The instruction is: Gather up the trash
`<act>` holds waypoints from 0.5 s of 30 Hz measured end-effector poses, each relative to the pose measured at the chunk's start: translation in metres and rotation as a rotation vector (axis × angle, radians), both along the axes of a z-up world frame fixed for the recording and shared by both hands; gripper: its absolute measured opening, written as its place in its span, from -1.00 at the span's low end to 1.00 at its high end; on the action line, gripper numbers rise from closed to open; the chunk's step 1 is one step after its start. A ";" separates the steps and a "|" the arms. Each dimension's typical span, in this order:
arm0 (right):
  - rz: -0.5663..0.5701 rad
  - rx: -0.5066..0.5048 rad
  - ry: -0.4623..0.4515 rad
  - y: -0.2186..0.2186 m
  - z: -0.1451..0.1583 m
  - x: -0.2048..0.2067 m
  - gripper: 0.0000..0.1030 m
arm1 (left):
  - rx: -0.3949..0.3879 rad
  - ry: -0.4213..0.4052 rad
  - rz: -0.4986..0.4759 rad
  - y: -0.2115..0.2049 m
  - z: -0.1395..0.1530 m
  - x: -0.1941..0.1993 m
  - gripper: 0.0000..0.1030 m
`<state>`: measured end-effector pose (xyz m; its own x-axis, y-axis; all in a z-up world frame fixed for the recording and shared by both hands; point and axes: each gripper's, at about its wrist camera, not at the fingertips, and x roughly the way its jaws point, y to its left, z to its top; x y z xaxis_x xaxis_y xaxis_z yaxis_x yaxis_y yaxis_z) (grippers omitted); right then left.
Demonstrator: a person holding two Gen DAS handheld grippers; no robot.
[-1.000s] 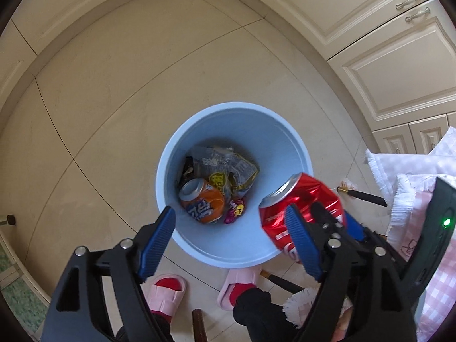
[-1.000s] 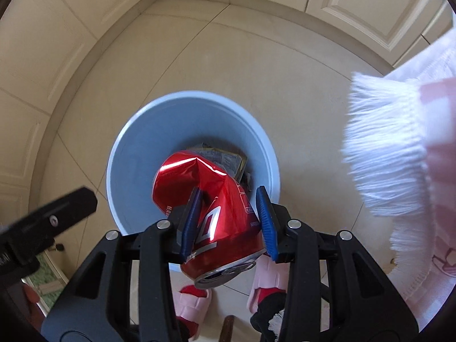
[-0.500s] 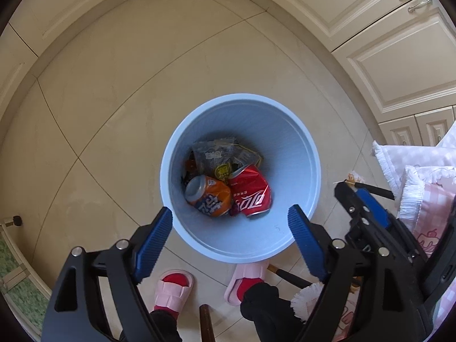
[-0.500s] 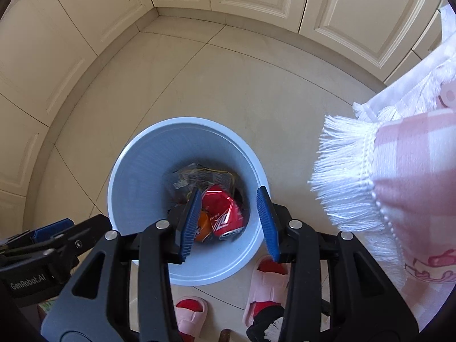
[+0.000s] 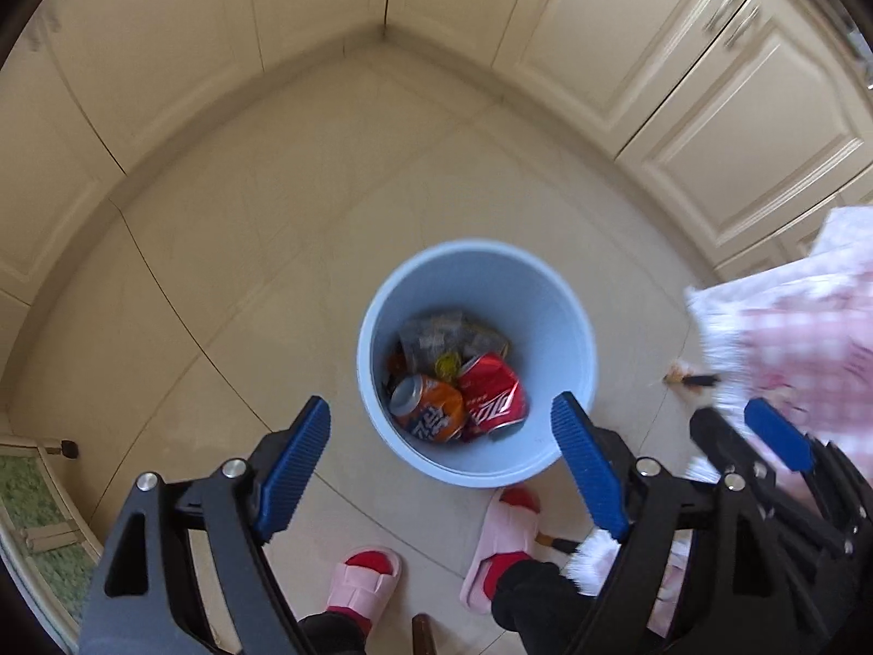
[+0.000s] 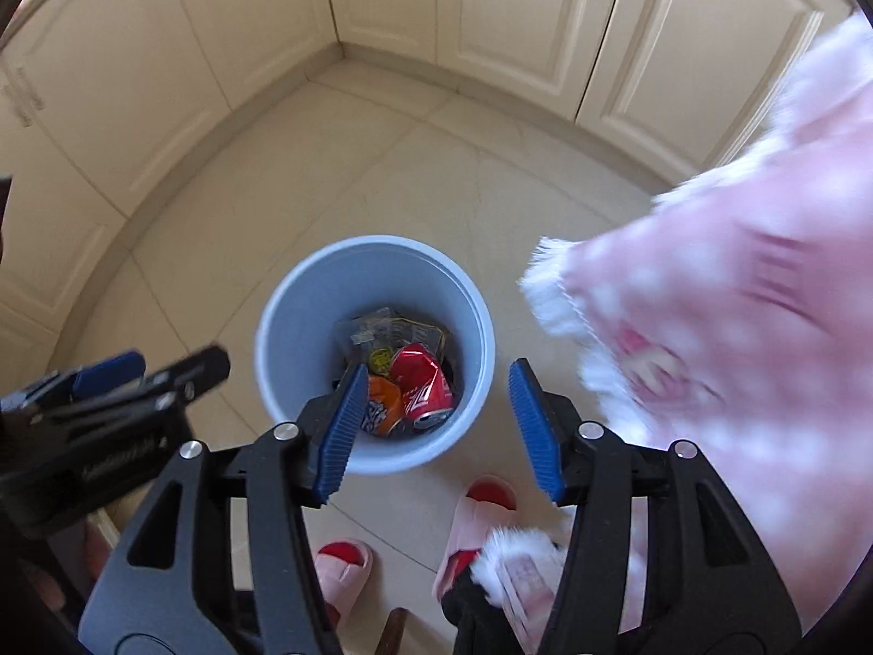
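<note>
We see the red can and orange can already lying in the blue bin, our left gripper wide and empty, our right gripper opening with nothing between its jaws, and no other trash in view

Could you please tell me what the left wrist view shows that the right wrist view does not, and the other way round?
Only the left wrist view shows the green mat at the lower left and the dark stick under the pink cloth. Only the right wrist view shows the right gripper head-on, its jaws opening with nothing between them. Both show the blue bin, the red can, the orange can and the pink slippers.
</note>
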<state>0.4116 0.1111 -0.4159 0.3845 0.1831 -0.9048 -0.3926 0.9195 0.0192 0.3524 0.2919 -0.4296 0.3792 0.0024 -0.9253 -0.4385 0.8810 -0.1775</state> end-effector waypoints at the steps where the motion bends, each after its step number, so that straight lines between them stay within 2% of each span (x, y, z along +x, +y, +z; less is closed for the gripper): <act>1: 0.016 0.002 -0.025 -0.002 0.015 -0.012 0.06 | 0.006 -0.024 -0.004 -0.003 0.011 -0.009 0.58; 6: 0.062 0.015 -0.204 -0.017 0.093 -0.073 0.16 | 0.091 -0.161 -0.036 -0.027 0.088 -0.066 0.58; 9: 0.064 0.031 -0.328 -0.034 0.145 -0.111 0.22 | 0.151 -0.286 -0.046 -0.047 0.147 -0.104 0.60; 15: 0.021 0.090 -0.517 -0.080 0.232 -0.182 0.35 | 0.224 -0.479 -0.083 -0.088 0.236 -0.159 0.76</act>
